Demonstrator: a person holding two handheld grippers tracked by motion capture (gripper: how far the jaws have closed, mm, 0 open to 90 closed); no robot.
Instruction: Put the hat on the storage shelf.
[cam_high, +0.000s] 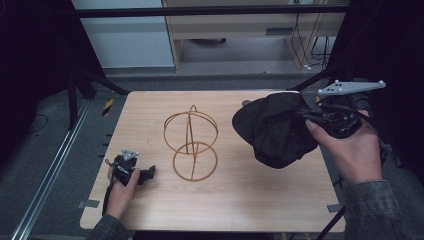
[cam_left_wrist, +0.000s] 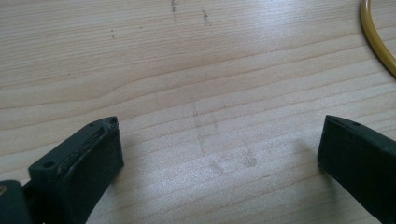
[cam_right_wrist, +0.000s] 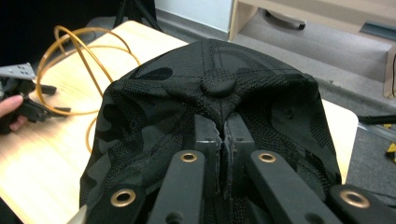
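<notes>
**Black cap, held above the table's right edge; wire stand at centre**

Item 1. Black cap (cam_high: 275, 130): camouflage-weave fabric with a crown button, lifted clear of the table (cam_high: 250, 200) near its right edge. The right gripper (cam_right_wrist: 223, 135) has its jaws pressed together on a pinch of crown fabric just below the button. Brim end points toward the table's far edge, as far as can be told.

Item 2. Wire stand (cam_high: 191, 145): amber-coloured, two hoops joined by upright arcs, standing at the table's centre. It lies to the left of the cap, well apart, with its long axis upright. The cap-holding hand is judged the nearer to it.

Item 3. Left gripper (cam_high: 148, 173): rests near the table's left front corner, jaws wide apart, nothing between them, tips toward the stand's base hoop.

Markings: no readable brand, label or writing on any item.
</notes>
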